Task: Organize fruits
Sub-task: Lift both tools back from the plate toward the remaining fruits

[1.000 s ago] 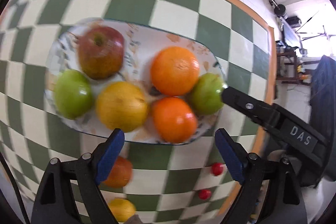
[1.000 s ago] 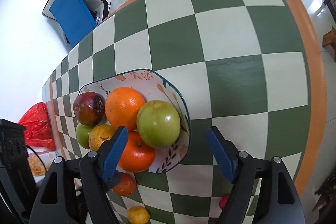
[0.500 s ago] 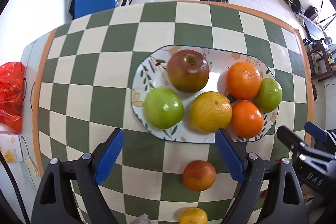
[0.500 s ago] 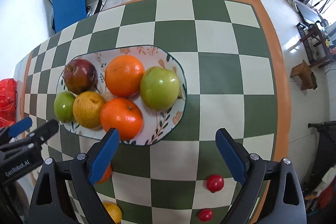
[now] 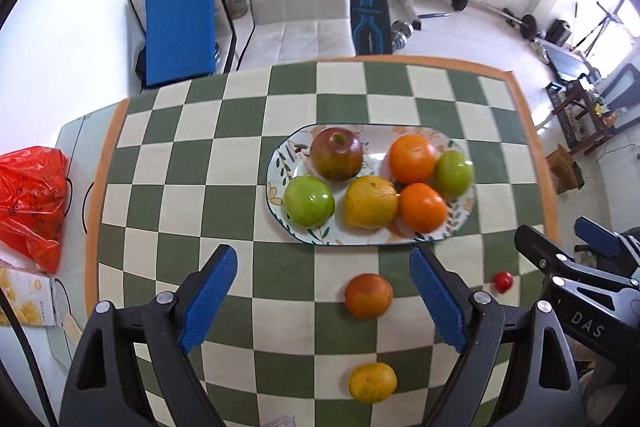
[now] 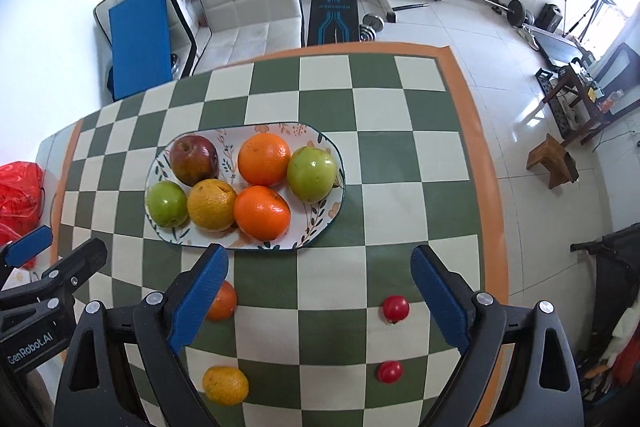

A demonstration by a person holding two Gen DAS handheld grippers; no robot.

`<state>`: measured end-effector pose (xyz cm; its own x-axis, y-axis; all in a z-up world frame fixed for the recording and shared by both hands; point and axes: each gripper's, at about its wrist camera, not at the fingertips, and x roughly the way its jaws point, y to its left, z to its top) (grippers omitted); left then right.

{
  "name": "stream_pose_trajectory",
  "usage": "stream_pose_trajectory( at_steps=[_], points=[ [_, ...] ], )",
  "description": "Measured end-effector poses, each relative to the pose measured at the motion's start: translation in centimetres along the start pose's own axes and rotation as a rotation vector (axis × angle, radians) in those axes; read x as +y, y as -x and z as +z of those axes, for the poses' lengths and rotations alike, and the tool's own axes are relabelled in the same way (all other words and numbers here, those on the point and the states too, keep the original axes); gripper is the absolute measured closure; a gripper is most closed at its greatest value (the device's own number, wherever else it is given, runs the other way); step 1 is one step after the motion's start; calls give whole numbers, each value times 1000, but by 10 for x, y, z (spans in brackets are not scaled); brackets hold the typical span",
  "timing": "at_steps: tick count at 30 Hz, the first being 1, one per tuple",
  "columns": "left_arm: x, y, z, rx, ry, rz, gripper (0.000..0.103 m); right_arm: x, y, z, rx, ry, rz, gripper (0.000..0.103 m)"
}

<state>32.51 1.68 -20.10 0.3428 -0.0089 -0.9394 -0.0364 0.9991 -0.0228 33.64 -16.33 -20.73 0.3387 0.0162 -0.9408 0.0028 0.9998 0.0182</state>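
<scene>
Left gripper (image 5: 322,301) spread wide above the checkered table (image 5: 192,163), right gripper (image 6: 320,301) spread wide too, both empty, plate (image 6: 160,163) holding six fruits, two oranges (image 6: 224,385) and two tomatoes (image 6: 395,308) loose on the cloth near the grippers

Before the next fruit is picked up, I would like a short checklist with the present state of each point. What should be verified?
1. Left gripper open and empty: ok.
2. Right gripper open and empty: ok.
3. Loose fruit free to grasp: ok; the reddish orange, the yellow orange and two small red fruits lie apart on the checkered cloth.
4. Free room on the plate: not ok; six fruits nearly fill it.
5. Fruit on the plate stable: cannot tell.
6. Grippers apart from each other: ok.
</scene>
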Motion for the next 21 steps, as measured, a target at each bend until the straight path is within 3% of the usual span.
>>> stream_pose_trajectory(
  at_steps=[21],
  points=[
    [-8,113,-38,-121,-43,-46,15,1,157,-53,-183,3,32,8]
  ],
)
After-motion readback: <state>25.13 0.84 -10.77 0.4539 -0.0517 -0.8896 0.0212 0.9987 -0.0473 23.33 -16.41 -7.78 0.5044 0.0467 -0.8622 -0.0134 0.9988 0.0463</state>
